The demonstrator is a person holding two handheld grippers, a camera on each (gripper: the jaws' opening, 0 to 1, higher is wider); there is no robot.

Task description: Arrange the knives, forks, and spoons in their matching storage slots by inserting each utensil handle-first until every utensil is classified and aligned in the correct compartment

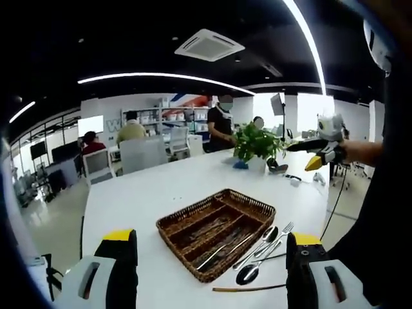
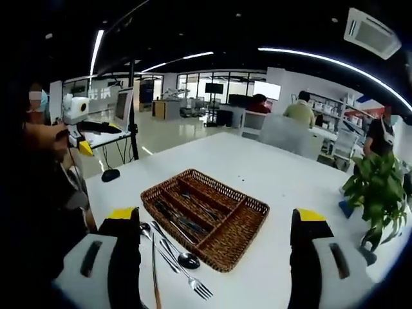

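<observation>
A brown wicker tray (image 1: 182,252) (image 2: 248,241) with long compartments sits on a white table (image 1: 148,193). Several utensils (image 2: 183,222) lie in its compartments. Beside its near corner, two spoons (image 1: 248,275) (image 2: 187,259), a fork (image 1: 285,227) (image 2: 201,290) and a thin knife (image 1: 248,288) (image 2: 154,270) lie loose on the table. My left gripper (image 1: 211,237) hangs open above the tray's near side, holding nothing. My right gripper (image 2: 216,215) is open too, over the tray. Each gripper also appears small in the other's view, held out at arm's length: right gripper (image 1: 320,158), left gripper (image 2: 80,145).
A potted plant (image 1: 257,143) (image 2: 376,193) stands at the table's far side, with small items (image 1: 296,181) near it. People sit and stand around desks and chairs (image 1: 143,153) beyond the table. The person's dark body (image 2: 38,193) is close beside the table edge.
</observation>
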